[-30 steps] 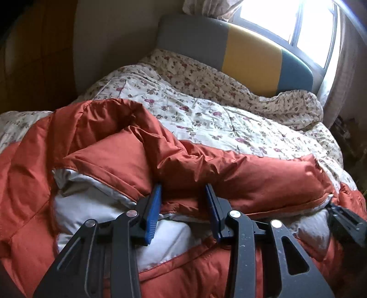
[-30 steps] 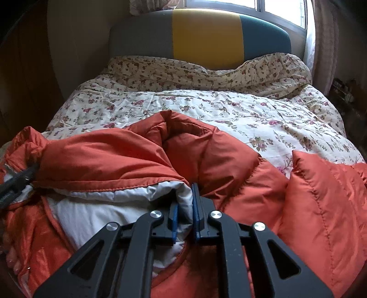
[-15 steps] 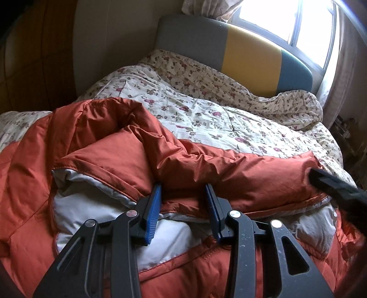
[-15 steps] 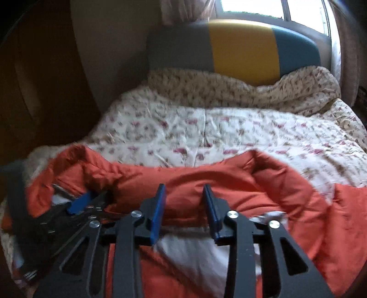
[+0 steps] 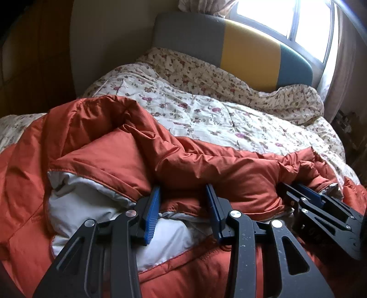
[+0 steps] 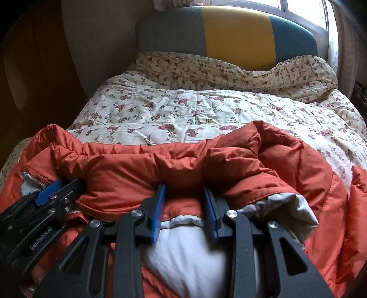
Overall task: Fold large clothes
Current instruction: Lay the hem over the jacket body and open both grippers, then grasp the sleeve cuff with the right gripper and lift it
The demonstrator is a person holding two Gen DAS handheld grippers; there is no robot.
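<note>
Left wrist view: left tongs (image 5: 182, 194) gape open against the orange jacket (image 5: 114, 155); right tongs (image 6: 184, 194) likewise spread, at the bed's foot edge.

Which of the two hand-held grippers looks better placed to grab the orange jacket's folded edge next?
Hard to call, probably the left. The left hand-held gripper and the right hand-held gripper both stand open against the orange jacket, but the left one sits at its long folded roll, with the white lining exposed beside it.

Tricolour headboard (image 6: 229, 32) (bright window (image 5: 286, 16) behind)
</note>
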